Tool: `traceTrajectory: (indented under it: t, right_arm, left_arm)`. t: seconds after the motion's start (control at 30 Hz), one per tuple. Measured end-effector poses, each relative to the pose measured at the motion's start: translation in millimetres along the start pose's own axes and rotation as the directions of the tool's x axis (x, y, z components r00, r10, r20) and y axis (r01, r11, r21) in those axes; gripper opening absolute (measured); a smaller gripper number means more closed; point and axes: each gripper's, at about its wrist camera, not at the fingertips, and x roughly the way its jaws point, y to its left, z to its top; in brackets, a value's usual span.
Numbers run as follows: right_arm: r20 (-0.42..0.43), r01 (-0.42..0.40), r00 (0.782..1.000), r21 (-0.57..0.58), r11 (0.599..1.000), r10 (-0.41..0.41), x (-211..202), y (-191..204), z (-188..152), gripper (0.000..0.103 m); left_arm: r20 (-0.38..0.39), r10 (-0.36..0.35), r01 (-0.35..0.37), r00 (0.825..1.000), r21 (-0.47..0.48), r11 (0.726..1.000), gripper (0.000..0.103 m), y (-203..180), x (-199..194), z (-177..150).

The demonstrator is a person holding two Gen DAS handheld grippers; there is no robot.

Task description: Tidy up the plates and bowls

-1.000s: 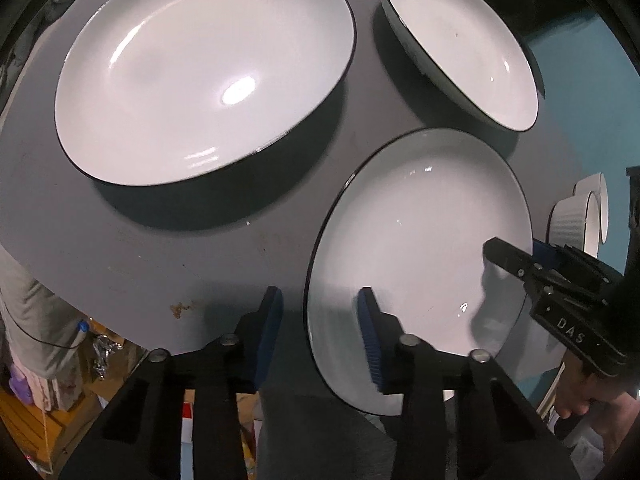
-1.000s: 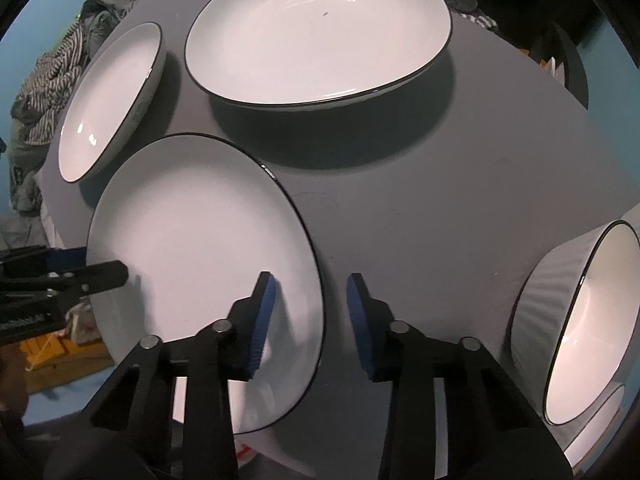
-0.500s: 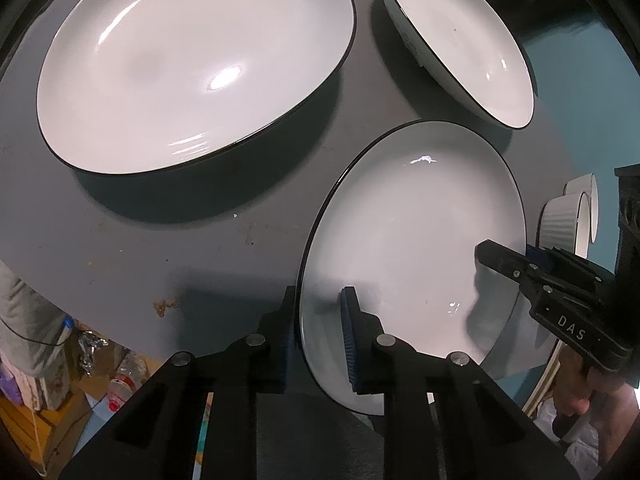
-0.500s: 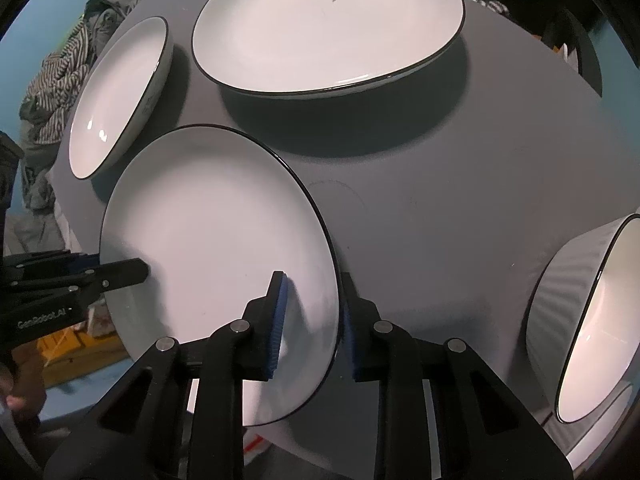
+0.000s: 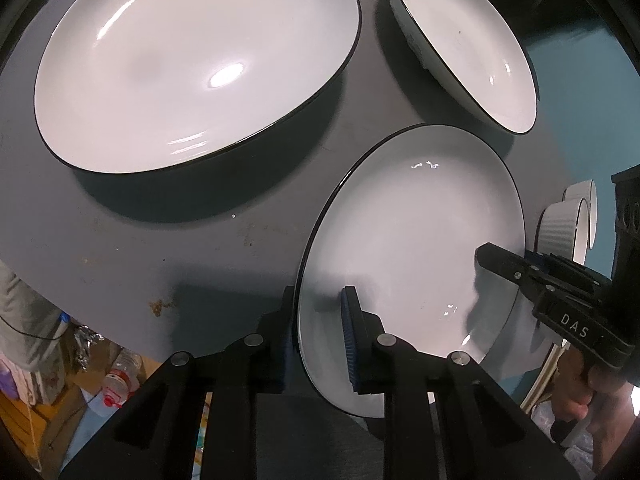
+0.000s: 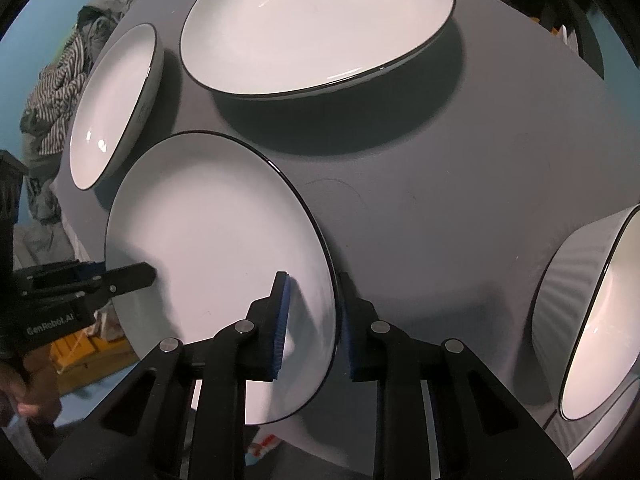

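We had the left gripper (image 5: 318, 334) pinched on the near-left rim of the black-rimmed plate (image 5: 412, 240), one pad above and one below. The plate sat at the near edge of the grey table (image 5: 160, 248), in front of the large plate (image 5: 192, 64). At its right rim, the right gripper (image 6: 312, 326) held it likewise. We judged that uneven lifting could tilt the glossy plate, letting it slip or knock the ribbed bowl (image 6: 592, 320) at far right.

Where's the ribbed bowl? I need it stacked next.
In the right wrist view, the ribbed bowl sits at the table's right edge, right of the gripped plate.
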Motion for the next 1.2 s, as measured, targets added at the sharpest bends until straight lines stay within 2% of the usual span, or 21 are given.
traceTrajectory:
  t: [0.6, 1.2]
  right_arm:
    - [-0.033, -0.023, 0.999, 0.036, 0.999, 0.024, -7, -12, 6, 0.020]
    - [0.011, -0.029, 1.000, 0.056, 0.998, 0.028, -39, -23, 22, 0.019]
  left_arm:
    - [-0.023, 0.026, -0.026, 0.999, 0.017, 1.000, 0.021, -15, -4, 4]
    - [0.036, 0.031, -0.033, 0.999, 0.060, 0.998, 0.021, -29, -29, 22]
